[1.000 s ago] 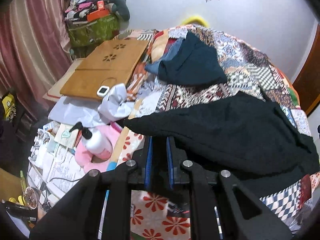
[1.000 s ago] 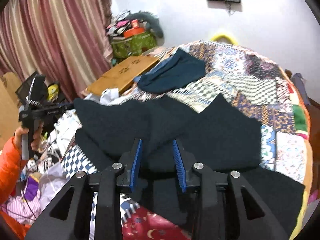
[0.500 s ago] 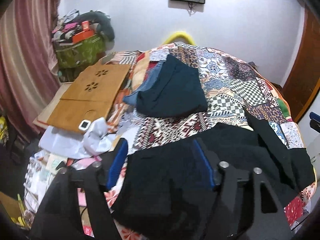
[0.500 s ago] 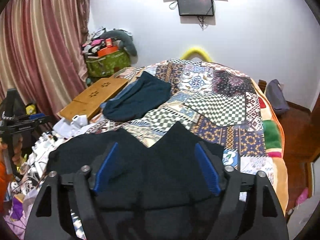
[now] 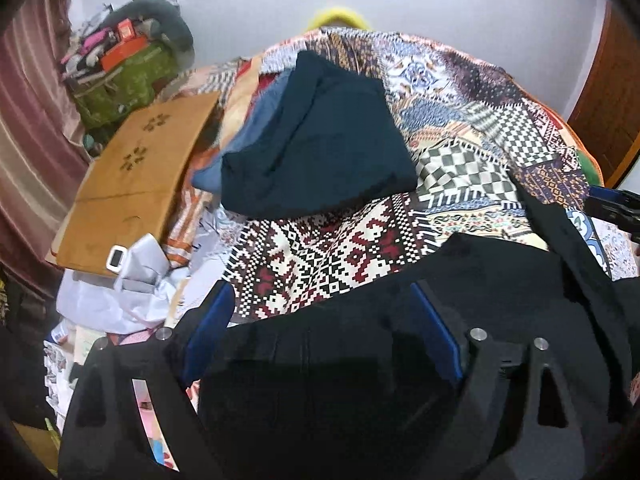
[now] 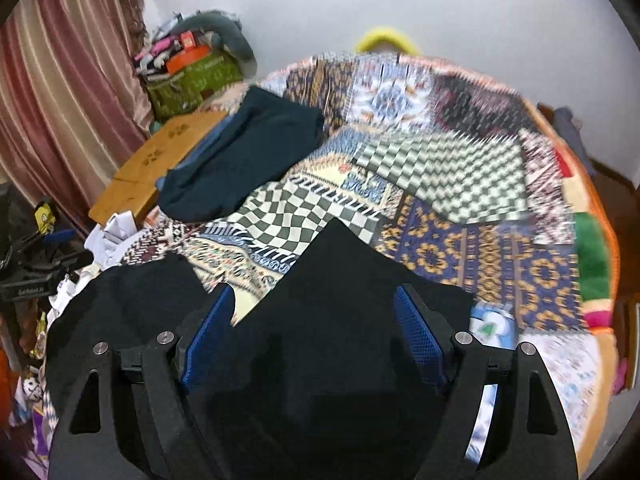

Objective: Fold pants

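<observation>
Both the left gripper (image 5: 320,328) and right gripper (image 6: 314,332) hang spread wide, gripping nothing, above black pants (image 6: 340,280) on a patchwork quilt (image 6: 460,184); folded teal garment (image 6: 244,152) at 11 o'clock.

We are in a bedroom of a lived-in home. A bed (image 6: 500,264) fills most of the room, covered by a patchwork quilt (image 5: 460,152) of checkered and floral squares, with folded dark clothes (image 5: 320,144) lying on it. Striped pink curtains (image 6: 68,92) hang along one side. In the corner we see a green bag (image 6: 188,84) heaped with boxes and odds and ends, beside a wooden lap table (image 5: 136,176). Papers and plastic bags (image 5: 132,280) crowd the bed's edge, and a wooden door (image 5: 612,104) stands opposite.
</observation>
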Tool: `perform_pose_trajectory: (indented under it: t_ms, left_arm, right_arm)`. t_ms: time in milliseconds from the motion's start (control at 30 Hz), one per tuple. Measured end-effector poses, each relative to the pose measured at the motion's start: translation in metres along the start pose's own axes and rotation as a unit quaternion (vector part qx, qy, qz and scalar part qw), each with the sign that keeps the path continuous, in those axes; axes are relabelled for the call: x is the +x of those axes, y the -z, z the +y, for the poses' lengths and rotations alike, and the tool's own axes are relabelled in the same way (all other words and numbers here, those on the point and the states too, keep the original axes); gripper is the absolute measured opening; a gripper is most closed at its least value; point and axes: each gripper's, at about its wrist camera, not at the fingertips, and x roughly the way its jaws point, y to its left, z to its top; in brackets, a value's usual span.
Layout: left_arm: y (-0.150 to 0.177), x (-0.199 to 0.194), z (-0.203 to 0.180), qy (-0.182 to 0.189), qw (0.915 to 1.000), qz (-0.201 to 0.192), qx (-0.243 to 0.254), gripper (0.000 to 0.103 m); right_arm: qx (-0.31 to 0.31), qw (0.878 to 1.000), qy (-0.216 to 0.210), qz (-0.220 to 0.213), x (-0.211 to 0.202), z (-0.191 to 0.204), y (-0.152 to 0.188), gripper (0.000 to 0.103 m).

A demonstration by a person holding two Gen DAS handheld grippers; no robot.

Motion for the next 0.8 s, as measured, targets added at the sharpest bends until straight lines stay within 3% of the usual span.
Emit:
perform_pose_trajectory:
  t_ms: [200, 333, 433, 567, 700, 800]
  left_arm:
    - [-0.004, 0.019, 0.003, -0.007, 0.9999, 0.009, 0.003, 0.088]
    - [-0.005, 0.025, 0.003, -0.009, 0.9999, 0.011, 0.006, 0.088]
    - [-0.006, 0.025, -0.002, -0.009, 0.9998, 0.011, 0.014, 0.088]
    - [-0.006, 0.021, -0.014, -0.012, 0.9994, 0.006, 0.032, 0.088]
    - [-0.004, 0.011, -0.033, 0.005, 0.9988, 0.007, 0.048, 0.088]
    - [0.0, 0.003, -0.05, 0.015, 0.9977, 0.003, 0.066, 0.088]
  right_arm:
    - [-0.004, 0.999, 0.002, 0.046, 0.063, -0.008, -0.027, 0.075]
    - [0.021, 0.996, 0.002, 0.086, 0.099, -0.022, -0.031, 0.052]
    - [0.048, 0.995, -0.019, 0.089, 0.109, -0.029, -0.027, 0.037]
    - [0.048, 0.996, -0.01, 0.076, 0.097, -0.029, -0.026, 0.009]
    - [0.049, 0.998, 0.009, 0.047, 0.065, -0.033, -0.025, 0.006]
    - [0.068, 0.998, -0.012, 0.011, 0.016, -0.036, -0.019, 0.006]
